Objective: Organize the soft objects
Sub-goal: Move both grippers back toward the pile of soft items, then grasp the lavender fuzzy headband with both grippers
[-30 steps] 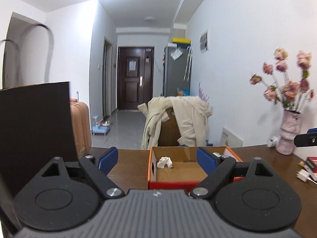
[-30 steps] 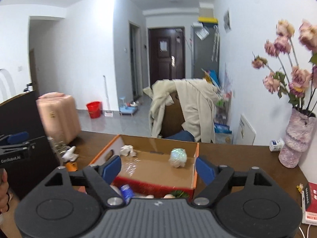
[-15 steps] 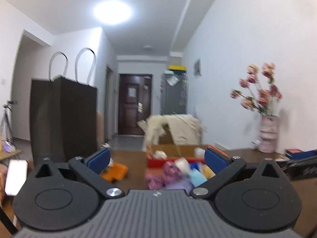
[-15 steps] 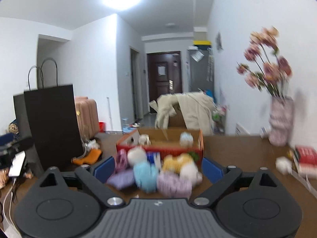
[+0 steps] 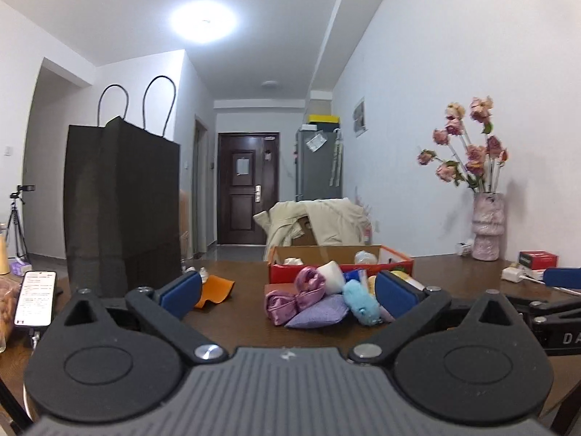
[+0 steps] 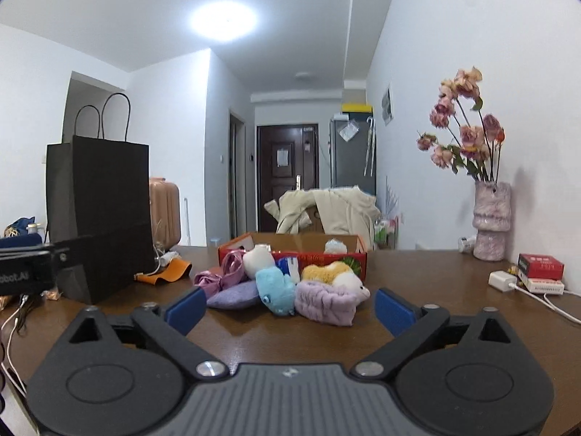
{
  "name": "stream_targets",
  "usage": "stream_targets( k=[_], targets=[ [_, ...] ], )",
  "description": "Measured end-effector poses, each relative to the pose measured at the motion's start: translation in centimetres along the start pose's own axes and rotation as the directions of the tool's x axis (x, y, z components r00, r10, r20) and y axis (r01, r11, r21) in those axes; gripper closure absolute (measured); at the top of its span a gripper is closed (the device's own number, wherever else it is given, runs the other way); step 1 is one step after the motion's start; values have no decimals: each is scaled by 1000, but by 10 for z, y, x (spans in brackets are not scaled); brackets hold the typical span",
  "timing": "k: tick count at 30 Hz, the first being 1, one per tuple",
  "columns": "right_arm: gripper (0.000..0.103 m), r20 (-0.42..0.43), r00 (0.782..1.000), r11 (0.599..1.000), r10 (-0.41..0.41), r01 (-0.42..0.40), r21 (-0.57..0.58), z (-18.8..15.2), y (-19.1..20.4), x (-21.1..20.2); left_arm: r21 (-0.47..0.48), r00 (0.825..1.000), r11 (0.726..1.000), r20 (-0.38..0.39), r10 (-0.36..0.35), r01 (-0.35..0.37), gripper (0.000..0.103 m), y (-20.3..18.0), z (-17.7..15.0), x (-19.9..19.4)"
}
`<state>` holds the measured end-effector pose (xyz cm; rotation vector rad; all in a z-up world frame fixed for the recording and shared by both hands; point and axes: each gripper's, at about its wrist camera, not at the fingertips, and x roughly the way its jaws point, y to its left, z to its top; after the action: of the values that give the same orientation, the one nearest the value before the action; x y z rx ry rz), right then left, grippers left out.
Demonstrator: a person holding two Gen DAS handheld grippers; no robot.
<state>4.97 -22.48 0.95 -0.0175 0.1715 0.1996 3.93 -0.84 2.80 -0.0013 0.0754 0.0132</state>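
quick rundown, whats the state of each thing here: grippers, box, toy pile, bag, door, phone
left gripper: open, jaws just widened, nothing between them
right gripper: open, jaws just widened, nothing held
cardboard box: open top, a few soft items inside
soft toy pile: heaped on table in front of the box
black paper bag: upright, handles up
door: shut
phone: screen lit

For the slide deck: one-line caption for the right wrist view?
Right tool open and empty, facing a pile of soft toys before a red cardboard box on the wooden table.
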Motion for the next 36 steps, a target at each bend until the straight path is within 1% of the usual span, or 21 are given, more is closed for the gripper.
stream_targets(
  k=[2,6,8,11,14,17,18,20,21,22,24,26,27,28,29,31,32,33,34,35,36],
  targets=[
    [1,-5,1000,1000,-5,5,-9,0,0,3,-7,1000,1000,-9,0,0,0,2,-1,3],
    [1,-28,999,999,16,-15,45,-6,-3,9,5,1000,1000,-26,1,-1,0,1,-7,12],
    [2,-34,999,999,22,-20,41,-9,-2,13,17,999,1000,-49,3,-2,0,0,-10,19],
    [4,-68,997,998,37,-34,43,-10,-3,25,19,995,1000,-96,2,-1,0,0,-12,35],
    [12,-100,994,998,47,-42,47,-8,-6,41,18,992,1000,-127,5,-2,0,-3,-13,55],
    [15,-132,990,997,57,-50,52,-5,-11,63,23,988,1000,-156,-5,9,0,-7,-13,76],
    [20,-146,987,997,62,-55,54,-4,-13,71,25,986,1000,-166,-10,14,0,-8,-13,84],
    [25,-167,984,997,68,-59,59,-1,-19,89,35,984,999,-179,-20,27,0,-12,-11,101],
    [25,-180,982,997,61,-50,62,1,-22,98,39,983,999,-181,-30,37,1,-15,-10,109],
    [25,-189,980,997,55,-43,66,3,-25,107,40,982,998,-185,-42,50,4,-17,-8,117],
    [28,-210,976,996,52,-36,79,6,-34,125,23,976,996,-203,-82,89,8,-22,-4,137],
    [31,-232,971,996,51,-33,84,9,-45,144,-1,963,992,-241,-123,126,14,-31,0,161],
    [34,-244,968,995,57,-34,98,10,-53,155,-22,953,989,-264,-148,147,21,-35,2,175],
    [35,-254,966,993,58,-30,115,12,-61,165,-40,943,985,-285,-171,166,30,-41,3,189],
    [37,-265,963,991,58,-22,135,12,-70,174,-57,930,981,-312,-195,186,34,-49,4,206],
    [39,-287,956,984,62,-10,177,12,-89,194,-74,910,972,-343,-234,222,48,-64,6,235],
    [40,-297,952,980,71,-10,199,11,-98,203,-77,901,968,-356,-250,238,52,-73,6,247],
    [45,-302,950,976,78,-10,220,10,-106,210,-78,888,962,-371,-270,260,57,-81,6,260],
    [48,-310,947,970,90,-13,244,9,-113,218,-84,876,957,-387,-288,278,60,-89,5,272],
    [54,-320,942,964,104,-16,266,7,-119,225,-88,862,954,-411,-297,287,61,-97,2,285],
    [59,-333,935,955,120,-17,296,4,-125,233,-87,851,954,-435,-296,288,63,-104,-1,295]
  ],
)
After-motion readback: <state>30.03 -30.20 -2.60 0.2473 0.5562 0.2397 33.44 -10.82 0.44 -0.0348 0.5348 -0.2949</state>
